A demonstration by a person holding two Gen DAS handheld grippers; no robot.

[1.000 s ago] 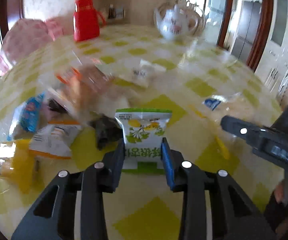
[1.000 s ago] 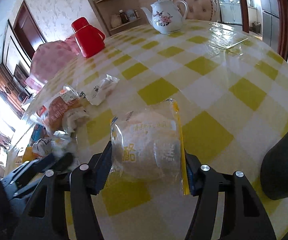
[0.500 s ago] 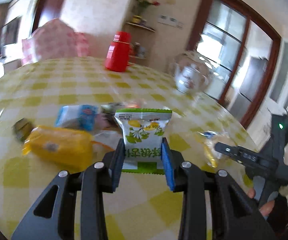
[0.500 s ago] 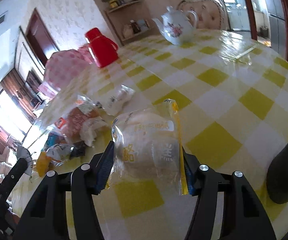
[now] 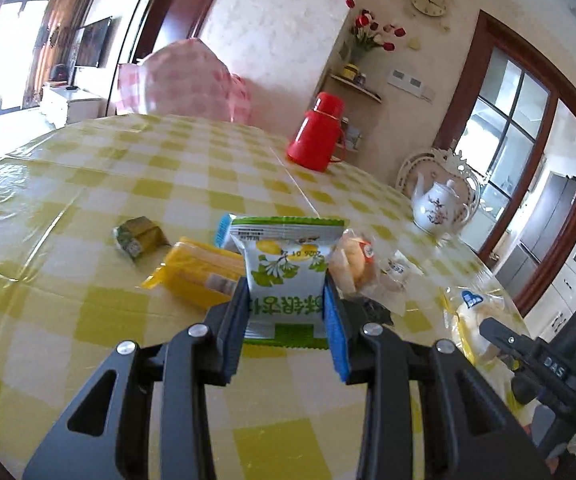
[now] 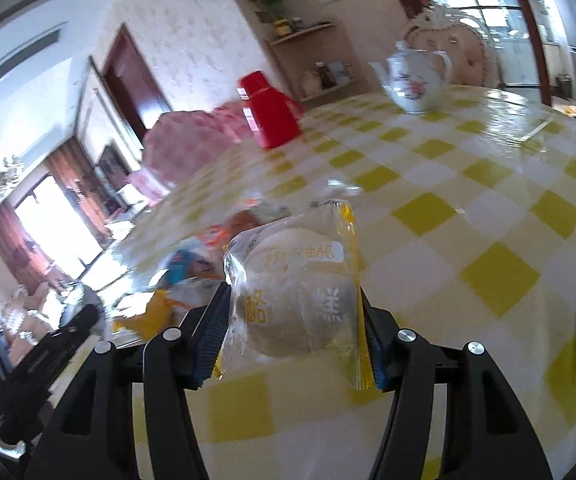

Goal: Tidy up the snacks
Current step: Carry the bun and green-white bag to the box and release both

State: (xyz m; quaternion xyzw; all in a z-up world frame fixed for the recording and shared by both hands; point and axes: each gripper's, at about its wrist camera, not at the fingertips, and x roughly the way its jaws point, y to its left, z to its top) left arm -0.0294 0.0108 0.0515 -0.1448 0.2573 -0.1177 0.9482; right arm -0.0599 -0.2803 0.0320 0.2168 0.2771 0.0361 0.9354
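Over the last second I have swung both hands up and away from the pile. In the left wrist view the heap that sat just ahead of my left gripper (image 5: 286, 312) now lies behind and to either side of it, and the room's far wall with the clock has come into frame. I take that to mean both picks are done and I am carrying two items toward wherever they get sorted; no tray or box shows, so I cannot tell where.

My left gripper is clamped tight on the green-and-white snack packet (image 5: 286, 276), which stands upright between the blue pads, its lower edge toward the camera. Just behind it on the left lies the yellow packet (image 5: 200, 276), on the right a bun in clear wrap (image 5: 353, 258), and farther left a small green sweet (image 5: 138, 236), all on the bench (image 5: 88, 184).

My right gripper (image 6: 293, 320) is about half open but gripping: the wrapped round cake (image 6: 299, 300) fills the gap, both pads pressing its wrapper, held clear above the bench.
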